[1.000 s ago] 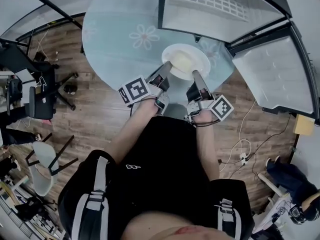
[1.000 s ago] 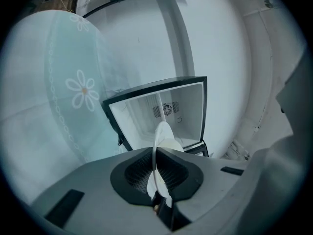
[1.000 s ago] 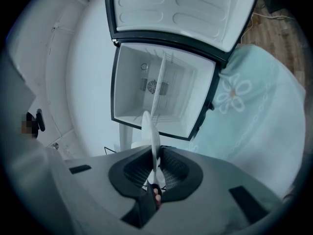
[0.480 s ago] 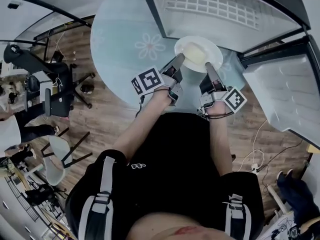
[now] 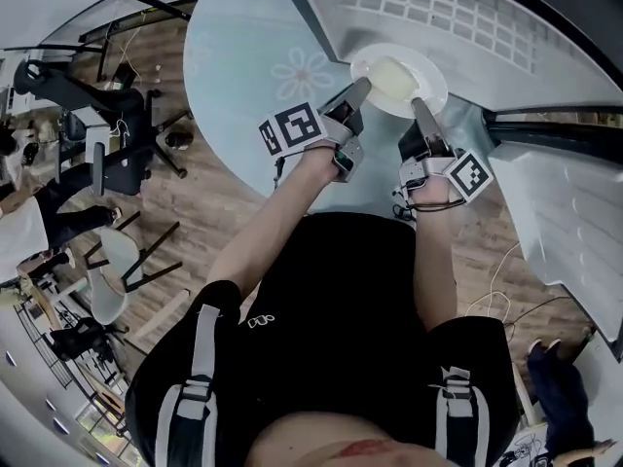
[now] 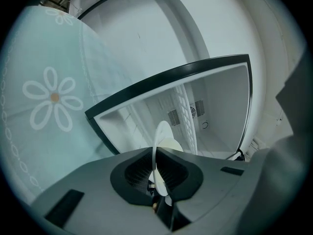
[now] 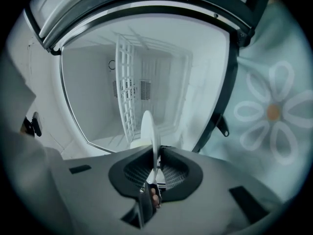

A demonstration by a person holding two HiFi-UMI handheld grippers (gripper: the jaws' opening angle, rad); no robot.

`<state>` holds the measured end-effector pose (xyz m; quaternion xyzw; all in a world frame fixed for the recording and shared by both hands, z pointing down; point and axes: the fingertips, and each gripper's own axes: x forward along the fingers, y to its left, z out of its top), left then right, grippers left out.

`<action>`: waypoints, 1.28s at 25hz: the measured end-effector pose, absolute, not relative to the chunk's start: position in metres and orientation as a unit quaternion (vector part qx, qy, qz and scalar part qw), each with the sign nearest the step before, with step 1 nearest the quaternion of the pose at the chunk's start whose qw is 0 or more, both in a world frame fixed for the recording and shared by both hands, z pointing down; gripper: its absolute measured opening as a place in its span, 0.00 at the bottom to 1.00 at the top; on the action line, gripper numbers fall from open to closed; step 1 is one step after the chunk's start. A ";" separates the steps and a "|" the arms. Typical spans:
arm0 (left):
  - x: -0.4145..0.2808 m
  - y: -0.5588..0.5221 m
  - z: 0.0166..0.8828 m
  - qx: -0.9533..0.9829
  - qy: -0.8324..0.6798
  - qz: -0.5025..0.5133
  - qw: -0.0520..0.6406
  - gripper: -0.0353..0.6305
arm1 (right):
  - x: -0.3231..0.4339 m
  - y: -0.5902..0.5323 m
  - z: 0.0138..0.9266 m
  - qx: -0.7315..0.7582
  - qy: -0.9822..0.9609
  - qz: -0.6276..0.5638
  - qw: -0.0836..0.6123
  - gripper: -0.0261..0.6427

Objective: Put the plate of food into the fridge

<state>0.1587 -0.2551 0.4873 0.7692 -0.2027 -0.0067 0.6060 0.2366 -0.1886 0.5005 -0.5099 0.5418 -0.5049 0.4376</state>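
The white plate [image 5: 434,88] with pale food [image 5: 391,74] hung at the head view's one o'clock, at the mouth of the open fridge [image 5: 438,13]. The left gripper [image 5: 358,89] was clamped narrowly on its seven-o'clock rim. The right gripper [image 5: 419,105] pinched the five-o'clock rim, beside the flowered table [image 5: 243,56].

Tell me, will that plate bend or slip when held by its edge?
Probably stiff: the plate looks flat with the left gripper and right gripper pinching only its rim. Smooth, so it might slip. Its food could slide if tipped.
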 end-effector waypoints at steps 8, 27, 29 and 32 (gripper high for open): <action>0.170 -0.257 0.494 0.755 -0.214 -0.001 0.620 0.09 | 0.249 -0.192 0.500 -0.507 0.543 -0.500 0.445 0.10; 0.245 -0.298 0.532 0.754 -0.210 0.043 0.621 0.09 | 0.319 -0.222 0.538 -0.549 0.470 -0.502 0.475 0.10; 0.248 -0.301 0.537 0.745 -0.214 0.038 0.630 0.09 | 0.324 -0.226 0.540 -0.559 0.461 -0.502 0.472 0.10; 0.251 -0.304 0.541 0.734 -0.221 0.028 0.642 0.09 | 0.331 -0.230 0.541 -0.572 0.453 -0.501 0.466 0.11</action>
